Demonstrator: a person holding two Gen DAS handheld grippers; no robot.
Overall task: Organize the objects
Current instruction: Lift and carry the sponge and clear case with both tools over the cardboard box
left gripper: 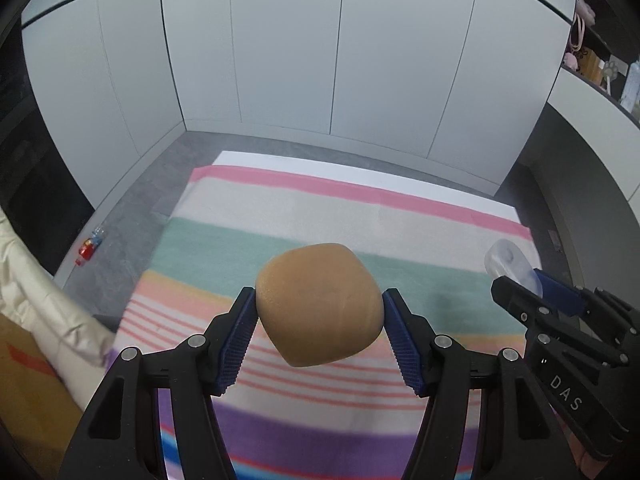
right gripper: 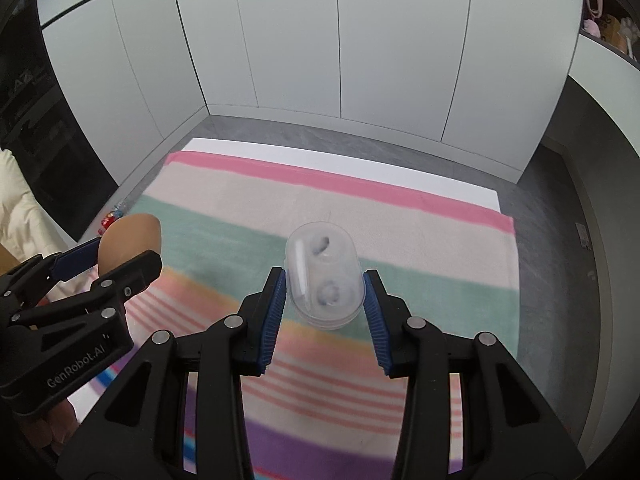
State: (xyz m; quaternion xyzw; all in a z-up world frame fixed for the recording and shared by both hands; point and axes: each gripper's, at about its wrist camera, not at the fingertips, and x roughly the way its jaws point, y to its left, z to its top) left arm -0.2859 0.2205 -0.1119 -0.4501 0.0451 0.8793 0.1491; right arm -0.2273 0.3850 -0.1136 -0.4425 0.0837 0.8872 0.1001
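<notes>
Both grippers hold a thing each above the striped towel.

Our left gripper [left gripper: 320,304] is clamped on a tan, rounded ball [left gripper: 318,304], its blue pads [left gripper: 240,340] pressing on the ball's two sides; the ball hangs clear of the towel [left gripper: 360,216], over its green and peach stripes. Our right gripper [right gripper: 325,296] grasps a clear oval case [right gripper: 322,276], pads against its long sides, with two pale round shapes blurred inside it; the case too is off the towel. The right gripper sits near the left one, to its right, both pointing down at the towel. The towel lies on a white table [right gripper: 320,156] before white cabinet doors [right gripper: 300,40]. A small red bottle [left gripper: 89,249] lies on the grey floor [left gripper: 132,220] to the left.
</notes>
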